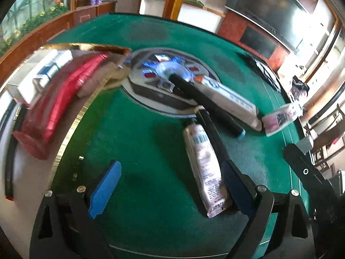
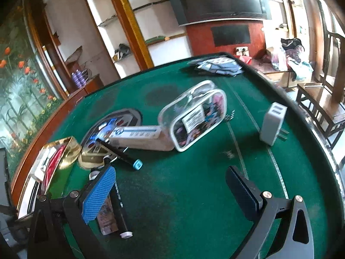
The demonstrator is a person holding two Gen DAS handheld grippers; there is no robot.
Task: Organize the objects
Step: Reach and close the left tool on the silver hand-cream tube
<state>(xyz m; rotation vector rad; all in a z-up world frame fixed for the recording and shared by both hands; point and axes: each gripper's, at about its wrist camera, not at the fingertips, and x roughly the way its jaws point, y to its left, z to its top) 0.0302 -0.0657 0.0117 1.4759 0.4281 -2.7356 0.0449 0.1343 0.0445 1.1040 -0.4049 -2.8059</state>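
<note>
Green felt bench [image 1: 151, 151]: gold box [image 2: 69, 151] part-filled. Tube [image 1: 204, 172], marker [image 2: 120, 153], long carton [image 2: 138, 139], clear pouch [image 2: 194, 116], charger [image 2: 272, 127] remain outside it. Left gripper [image 1: 170, 192] and right gripper [image 2: 172, 194] fingers released, empty.

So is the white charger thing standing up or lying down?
Standing up: the white charger rests on its narrow end on the green table, prongs sticking sideways.

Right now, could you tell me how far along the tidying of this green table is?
Partly done, it seems. The gold box at the table's edge already holds a red packet and white boxes. In hand: nothing; the left gripper is open beside the pink tube, and the right gripper is open too. Still loose: black marker, toothpaste box, clear pouch, grey charger.
</note>
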